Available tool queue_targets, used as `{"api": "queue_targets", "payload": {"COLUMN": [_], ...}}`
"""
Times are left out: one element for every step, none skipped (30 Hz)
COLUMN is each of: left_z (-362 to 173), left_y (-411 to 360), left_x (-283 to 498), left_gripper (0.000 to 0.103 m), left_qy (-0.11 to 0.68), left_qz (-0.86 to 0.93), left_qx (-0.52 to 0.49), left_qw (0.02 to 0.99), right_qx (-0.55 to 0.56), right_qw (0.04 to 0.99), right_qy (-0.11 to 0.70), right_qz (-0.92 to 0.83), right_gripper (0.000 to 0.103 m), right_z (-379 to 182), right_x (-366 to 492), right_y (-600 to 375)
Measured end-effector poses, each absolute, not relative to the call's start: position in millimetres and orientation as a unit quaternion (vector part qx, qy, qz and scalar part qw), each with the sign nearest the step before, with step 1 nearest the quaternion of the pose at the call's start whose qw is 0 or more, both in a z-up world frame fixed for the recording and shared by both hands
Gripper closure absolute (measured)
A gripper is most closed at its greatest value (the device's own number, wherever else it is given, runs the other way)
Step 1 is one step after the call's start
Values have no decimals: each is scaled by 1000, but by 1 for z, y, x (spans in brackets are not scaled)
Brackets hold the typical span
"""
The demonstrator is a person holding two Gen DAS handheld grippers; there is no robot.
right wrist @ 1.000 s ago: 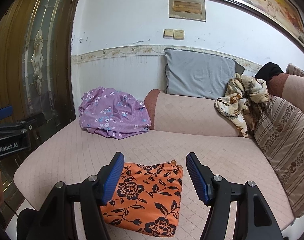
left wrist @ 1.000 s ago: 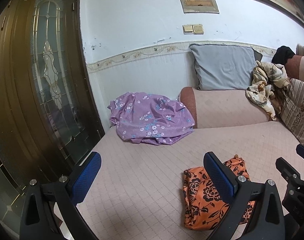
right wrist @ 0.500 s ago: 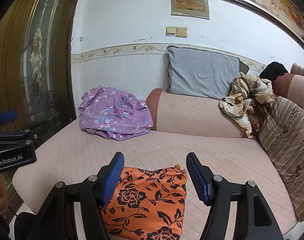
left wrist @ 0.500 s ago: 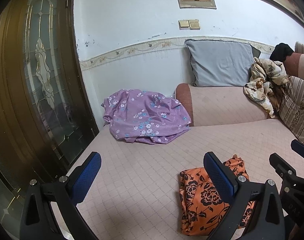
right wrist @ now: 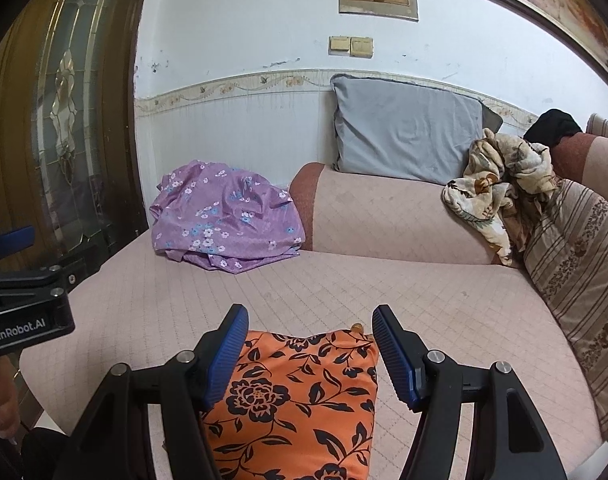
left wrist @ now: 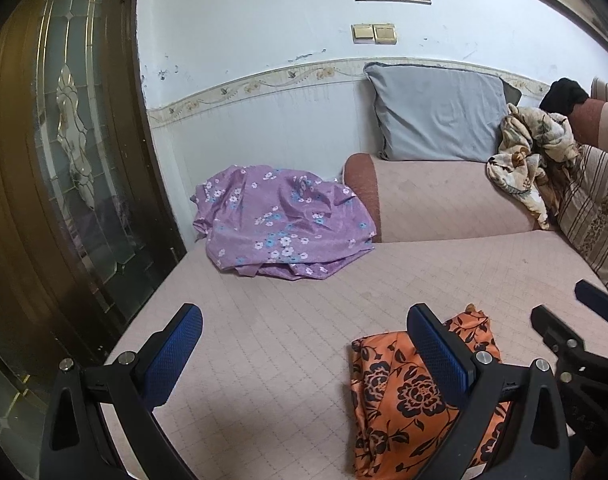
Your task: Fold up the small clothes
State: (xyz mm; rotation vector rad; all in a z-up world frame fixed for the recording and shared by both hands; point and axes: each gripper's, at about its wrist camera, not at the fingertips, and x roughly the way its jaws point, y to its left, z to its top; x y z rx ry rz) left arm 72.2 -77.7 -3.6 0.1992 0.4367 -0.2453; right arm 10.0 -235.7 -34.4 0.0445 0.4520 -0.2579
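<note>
I have both grippers low over the front of the sofa seat [right wrist: 443, 300], and the piece I'm after, the orange black-flowered garment [right wrist: 300, 396], lies flat on the quilted cover at the near edge, already doubled into a rough rectangle as far as I can judge. The right gripper [right wrist: 309, 354] hangs directly above it with its jaws set wide and nothing between the pads; the left gripper [left wrist: 304, 354] is just beside the cloth's left edge, jaws wide as well and empty, its right finger overlapping the fabric in the picture only. The cloth looks thin and satiny, so I expect it to be very light, limp and rather slippery: it will slide on itself, sag from any single pinch and lose its crease if dragged. I would take it by two corners of the same edge, one jaw pair each, biting through every layer right at the hem. The purple flowered garment [right wrist: 224, 220] sits crumpled well apart at the back left of the seat, untouched
</note>
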Motion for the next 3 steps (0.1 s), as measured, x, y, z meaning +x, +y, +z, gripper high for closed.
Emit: {"api": "queue_targets", "payload": {"left_z": [-6,-9,-12], "left_y": [-78,-79,-79], "left_x": [74,78,82], "left_gripper": [1,1,1], "left_qy": [216,219,223], "left_qz": [-127,-130,-129], "left_qx": [94,91,90], "left_qw": [964,963,962], "right_qx": [23,24,22], "right_qw": [965,964,963], "right_qy": [227,231,235], "right_qz": [-126,-126,-128], "right_gripper": [35,35,35], "right_z": [-37,-40,-43], "right_x": [13,16,20], "right_y": [-237,-239,-241]}}
